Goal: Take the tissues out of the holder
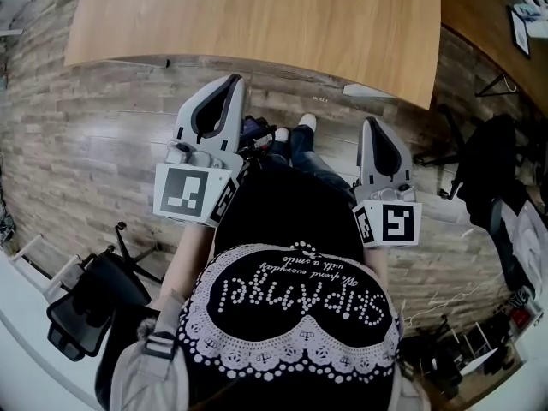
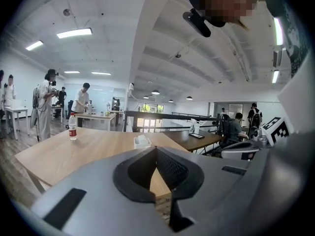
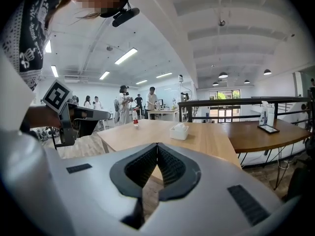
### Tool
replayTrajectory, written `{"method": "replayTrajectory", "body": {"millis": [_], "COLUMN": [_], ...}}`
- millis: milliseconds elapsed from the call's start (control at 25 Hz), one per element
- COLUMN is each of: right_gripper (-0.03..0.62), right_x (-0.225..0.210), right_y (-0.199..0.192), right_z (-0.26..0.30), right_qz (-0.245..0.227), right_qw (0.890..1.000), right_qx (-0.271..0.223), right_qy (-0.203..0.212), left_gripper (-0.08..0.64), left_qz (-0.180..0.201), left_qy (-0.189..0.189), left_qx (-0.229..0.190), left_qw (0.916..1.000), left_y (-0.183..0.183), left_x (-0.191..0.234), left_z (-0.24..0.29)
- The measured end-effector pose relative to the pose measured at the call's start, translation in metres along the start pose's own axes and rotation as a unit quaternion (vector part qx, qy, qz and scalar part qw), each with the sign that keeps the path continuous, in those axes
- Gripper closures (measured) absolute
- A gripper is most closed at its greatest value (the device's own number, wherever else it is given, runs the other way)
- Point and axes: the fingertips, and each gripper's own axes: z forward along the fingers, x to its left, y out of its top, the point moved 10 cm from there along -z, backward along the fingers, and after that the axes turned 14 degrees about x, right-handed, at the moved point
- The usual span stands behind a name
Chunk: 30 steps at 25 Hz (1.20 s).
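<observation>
holder (image 3: 179,132): white box, upright | tissues (image 3: 180,126): white, inside | on wooden table (image 3: 211,140)

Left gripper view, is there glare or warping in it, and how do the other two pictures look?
Left gripper view: strong fisheye, dark corners, the ceiling light strips blown out. Right gripper view: same bending, the tissue holder small but sharp. Head view: evenly lit, the table edge curves.

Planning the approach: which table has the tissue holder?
The light table, bearing the holder and a bottle; the other table is dark.
</observation>
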Motion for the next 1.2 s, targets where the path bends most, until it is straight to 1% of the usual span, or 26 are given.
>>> {"method": "replayTrajectory", "body": {"millis": [240, 480, 720, 840, 1000, 1200], "right_gripper": [0.583, 0.583, 0.583, 0.583, 0.583, 0.583], "right_x": [-0.027, -0.045, -0.048, -0.044, -0.039, -0.034], "right_y": [0.008, 0.015, 0.017, 0.021, 0.025, 0.037], "right_z": [0.017, 0.03, 0.035, 0.04, 0.047, 0.06], "right_qz": [-0.014, -0.022, -0.02, -0.019, -0.012, 0.003], "right_qw": [1.0, 1.0, 1.0, 1.0, 1.0, 1.0], "right_qx": [-0.007, -0.007, -0.001, 0.001, 0.003, 0.003], "right_qy": [0.009, 0.018, 0.024, 0.023, 0.017, 0.009], "left_gripper": [0.554, 0.554, 0.554, 0.554, 0.554, 0.554], "left_qz": [0.009, 0.0, -0.008, -0.011, -0.012, -0.007], "left_qy": [0.005, 0.025, 0.033, 0.031, 0.016, 0.003], "left_qx": [-0.012, -0.02, -0.013, -0.011, -0.002, 0.002], "left_qw": [0.9999, 0.9995, 0.9993, 0.9994, 0.9998, 1.0], "left_y": [0.011, 0.018, 0.016, 0.017, 0.018, 0.032], "left_x": [-0.012, -0.01, -0.008, 0.0, 0.01, 0.028], "left_z": [0.022, 0.035, 0.036, 0.038, 0.046, 0.056]}}
